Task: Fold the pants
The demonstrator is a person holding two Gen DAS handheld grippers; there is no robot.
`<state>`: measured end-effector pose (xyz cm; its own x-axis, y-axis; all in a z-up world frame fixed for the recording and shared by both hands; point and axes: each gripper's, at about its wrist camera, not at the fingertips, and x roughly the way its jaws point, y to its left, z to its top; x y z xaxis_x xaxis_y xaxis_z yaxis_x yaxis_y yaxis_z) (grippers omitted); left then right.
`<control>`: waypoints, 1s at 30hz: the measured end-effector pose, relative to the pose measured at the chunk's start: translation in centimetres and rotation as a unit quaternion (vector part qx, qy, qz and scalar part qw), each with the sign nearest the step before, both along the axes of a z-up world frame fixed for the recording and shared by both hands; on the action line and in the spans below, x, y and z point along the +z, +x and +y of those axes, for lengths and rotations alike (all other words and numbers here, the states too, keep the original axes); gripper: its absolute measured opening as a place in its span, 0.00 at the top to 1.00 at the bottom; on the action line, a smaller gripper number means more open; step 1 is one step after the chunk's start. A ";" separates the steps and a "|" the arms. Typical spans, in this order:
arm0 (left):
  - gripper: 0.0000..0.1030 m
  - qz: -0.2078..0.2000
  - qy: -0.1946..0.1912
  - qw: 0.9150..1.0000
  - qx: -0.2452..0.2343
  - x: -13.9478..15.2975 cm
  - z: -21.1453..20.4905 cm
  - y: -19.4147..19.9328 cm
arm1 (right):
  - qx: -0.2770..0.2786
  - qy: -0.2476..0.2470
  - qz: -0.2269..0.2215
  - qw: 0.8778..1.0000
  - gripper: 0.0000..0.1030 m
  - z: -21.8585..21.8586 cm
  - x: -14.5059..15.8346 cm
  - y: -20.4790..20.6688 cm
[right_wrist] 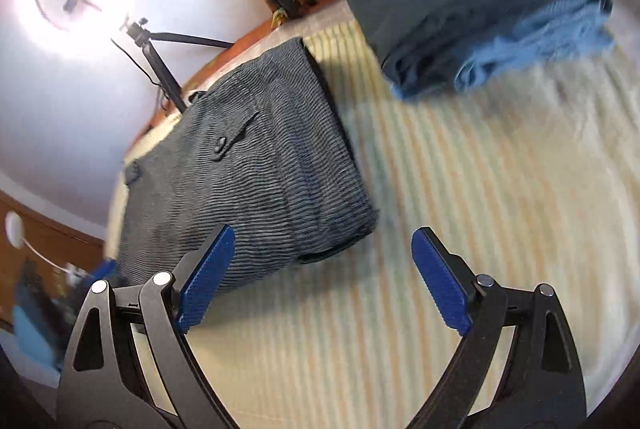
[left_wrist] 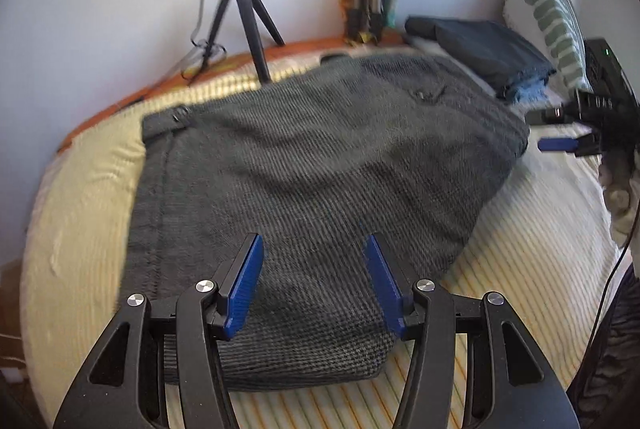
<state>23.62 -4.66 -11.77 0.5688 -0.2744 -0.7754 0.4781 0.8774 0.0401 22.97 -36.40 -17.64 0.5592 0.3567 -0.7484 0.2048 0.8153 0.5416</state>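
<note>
Grey checked pants (left_wrist: pixel 312 165) lie folded flat on the striped yellow bed cover (left_wrist: pixel 520 269), waistband toward the far wall, a buttoned back pocket (left_wrist: pixel 430 93) facing up. My left gripper (left_wrist: pixel 314 253) is open and empty, hovering over the pants' near end. My right gripper (right_wrist: pixel 324 249) is open and empty, just off the pants' (right_wrist: pixel 248 181) right corner, above the bed cover (right_wrist: pixel 460 189). In the left wrist view the right gripper (left_wrist: pixel 560 144) shows at the right edge, beside the pants.
A stack of folded dark and blue clothes (left_wrist: pixel 488 61) lies at the bed's far right, also in the right wrist view (right_wrist: pixel 480 1). A leaf-patterned pillow (left_wrist: pixel 548 13) leans behind it. A ring light on a tripod (left_wrist: pixel 244 25) stands at the bed's far edge by the wall.
</note>
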 end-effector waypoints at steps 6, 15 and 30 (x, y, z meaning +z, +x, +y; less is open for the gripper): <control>0.48 0.002 0.041 0.999 -0.024 -2.4 -0.6 -0.4 | -0.022 0.065 -0.002 0.998 0.11 0.6 -1.8 1.4; 0.48 0.007 0.046 0.999 -0.025 -2.4 -0.8 -0.2 | -0.034 0.021 -0.043 0.998 0.79 1.2 -0.7 2.8; 0.48 -0.040 0.012 0.999 0.029 0.6 -6.7 4.0 | -0.022 -0.013 -0.065 0.998 0.36 0.7 0.5 2.4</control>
<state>27.59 -11.33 -11.17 0.6438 -0.2202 -0.7328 0.4204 0.9020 0.0984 25.39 -35.68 -17.11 0.6668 0.3100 -0.6777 0.1710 0.8214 0.5440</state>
